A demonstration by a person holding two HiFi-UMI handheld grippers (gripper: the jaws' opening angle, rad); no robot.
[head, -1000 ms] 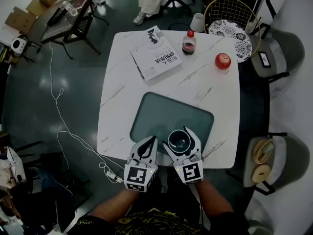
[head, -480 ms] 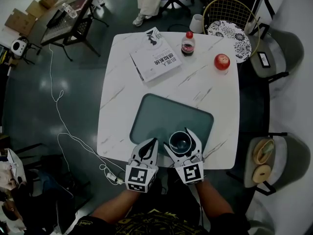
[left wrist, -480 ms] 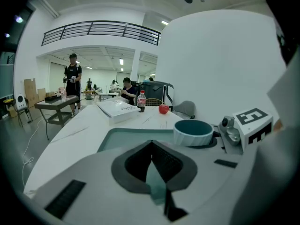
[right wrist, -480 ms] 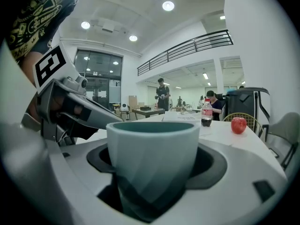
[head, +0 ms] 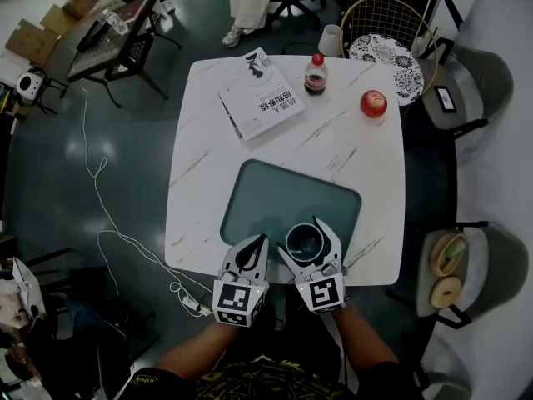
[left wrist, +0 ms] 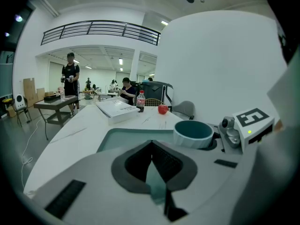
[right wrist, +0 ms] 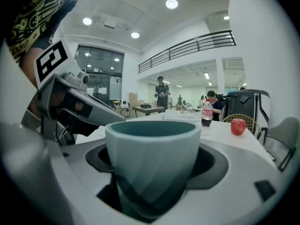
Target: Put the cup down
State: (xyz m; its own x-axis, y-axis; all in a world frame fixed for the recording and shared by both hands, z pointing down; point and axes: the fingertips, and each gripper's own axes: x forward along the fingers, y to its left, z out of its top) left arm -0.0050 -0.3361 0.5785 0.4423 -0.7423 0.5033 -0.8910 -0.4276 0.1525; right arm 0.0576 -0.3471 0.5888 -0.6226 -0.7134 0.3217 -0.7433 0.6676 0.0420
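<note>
Near six o'clock, the right gripper's [head: 305, 238] fingers [right wrist: 253, 172] are opening around the cup [right wrist: 150, 158]; catching it while retreating could topple it.

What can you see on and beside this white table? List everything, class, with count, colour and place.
table: one, white marble, centre
tray: one, grey-green, table's near half
cup: one, teal, over the tray's near edge
book: one, white, table's far left
bottle: one, dark drink, red cap, far edge
apple: one, red, far right corner
chairs: two, grey, right of table
left tongs: one, white, jaws together, empty, left of cup
right tongs: one, white, jaws opening, cup between them
</note>
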